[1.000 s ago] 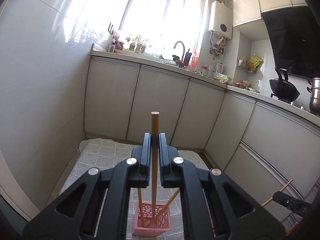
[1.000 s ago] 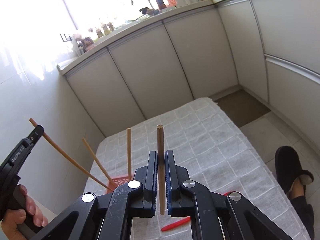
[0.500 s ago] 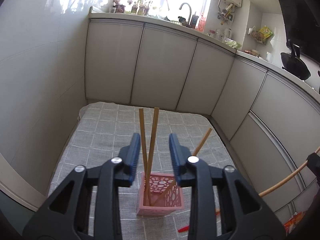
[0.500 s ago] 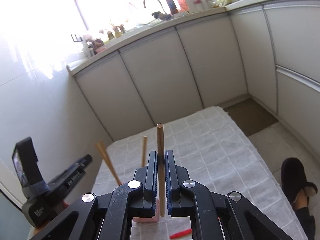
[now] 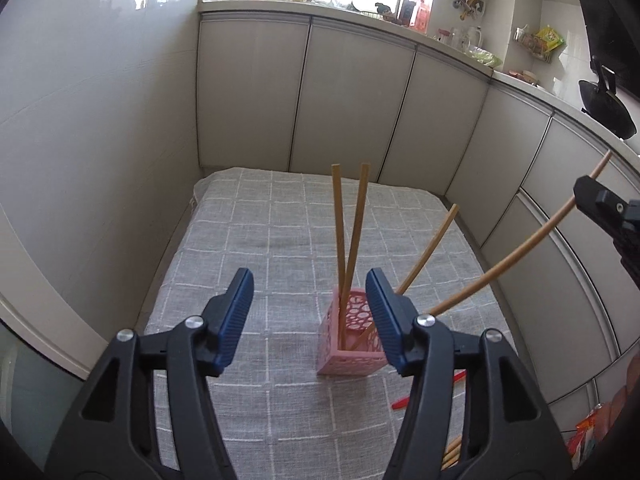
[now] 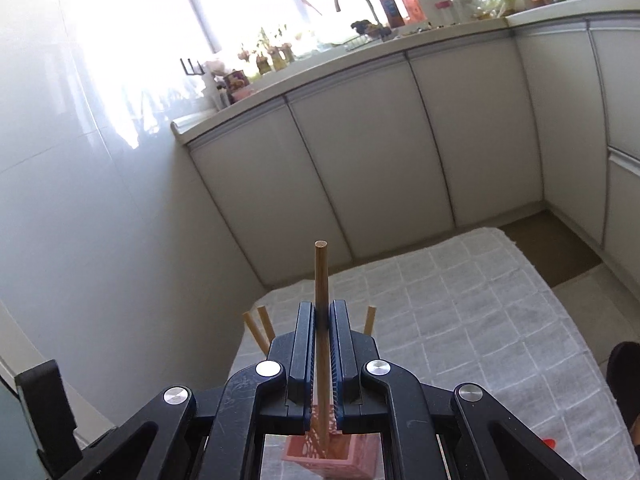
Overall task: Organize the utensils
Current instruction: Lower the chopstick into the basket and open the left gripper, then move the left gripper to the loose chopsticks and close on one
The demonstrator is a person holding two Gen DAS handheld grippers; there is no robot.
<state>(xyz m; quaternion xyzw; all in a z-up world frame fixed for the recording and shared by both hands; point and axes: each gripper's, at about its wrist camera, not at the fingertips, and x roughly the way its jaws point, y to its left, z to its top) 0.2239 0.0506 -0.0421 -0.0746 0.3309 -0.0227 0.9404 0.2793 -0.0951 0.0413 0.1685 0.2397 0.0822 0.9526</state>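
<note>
Centrally, pink perforated holder [image 5: 352, 336] standing upright on grey checked cloth [image 5: 256, 240]; three chopsticks [image 5: 347, 236] inside it, two near-vertical and crossing, third leaning right. Fourth chopstick [image 6: 322, 320] pinched between pressed-together fingers of right gripper [image 6: 321, 344], lower end over holder [image 6: 332, 456] opening; whether it touches, cannot tell. Left gripper [image 5: 310, 316] spread wide, holding nothing, just short of holder. Red utensil [image 5: 430, 390] lying on cloth beside holder; white cabinets [image 5: 352, 100] behind
</note>
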